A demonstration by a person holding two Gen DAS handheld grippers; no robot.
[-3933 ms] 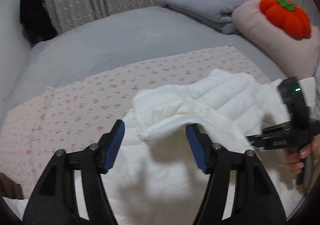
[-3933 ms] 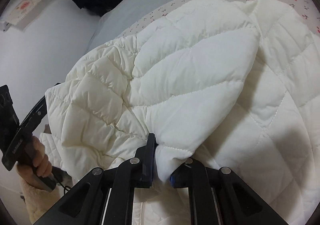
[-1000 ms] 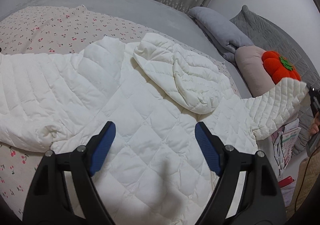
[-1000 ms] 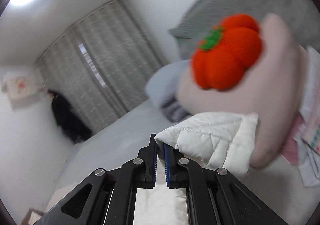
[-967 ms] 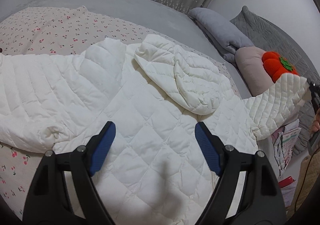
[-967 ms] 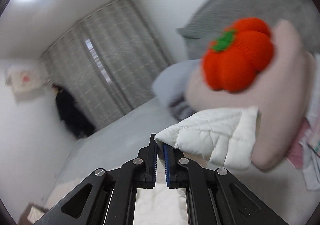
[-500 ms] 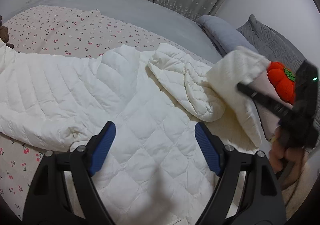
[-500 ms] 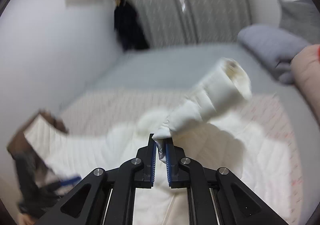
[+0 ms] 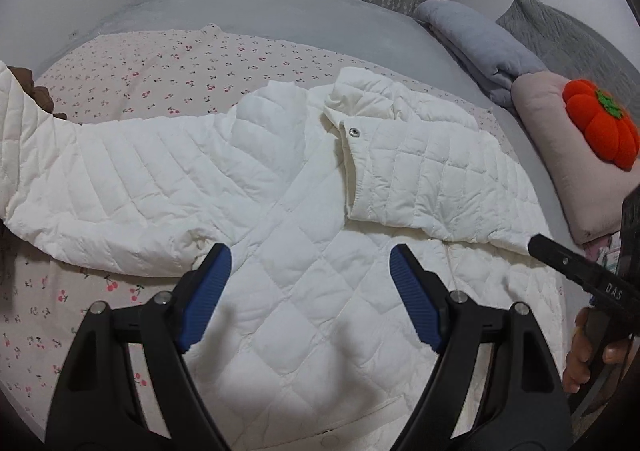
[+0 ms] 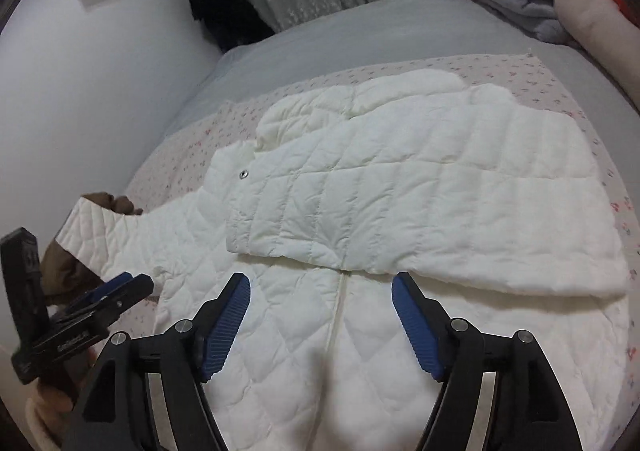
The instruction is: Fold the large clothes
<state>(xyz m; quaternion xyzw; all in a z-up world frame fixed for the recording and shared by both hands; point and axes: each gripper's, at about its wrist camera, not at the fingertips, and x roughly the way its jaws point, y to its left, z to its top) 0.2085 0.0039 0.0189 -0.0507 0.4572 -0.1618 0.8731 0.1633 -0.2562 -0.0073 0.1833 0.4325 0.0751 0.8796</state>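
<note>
A white quilted jacket (image 9: 288,251) lies front up on a cherry-print sheet (image 9: 160,67). One sleeve (image 10: 400,211) lies folded across the chest, cuff near the collar snap (image 9: 353,132). The other sleeve (image 9: 100,179) stretches out flat to the left. My left gripper (image 9: 310,271) hovers open over the jacket's body with nothing between its fingers. My right gripper (image 10: 320,291) sits just short of the folded sleeve, its jaws opening and nothing between them. Each gripper shows in the other's view: the right gripper (image 9: 536,245) at the right edge, the left gripper (image 10: 138,281) at the lower left.
A grey bed cover (image 9: 280,15) runs back to the curtains. A folded grey blanket (image 9: 480,39), a pink pillow (image 9: 560,155) and an orange pumpkin cushion (image 9: 600,127) lie at the right. A dark garment (image 10: 224,11) hangs by the wall. Something brown (image 9: 36,91) lies beyond the outstretched cuff.
My right gripper carried the sleeve cuff over from beside the pillow, came down across the jacket's chest and opened; the sleeve now lies folded there. The left gripper stayed open and shifted slightly.
</note>
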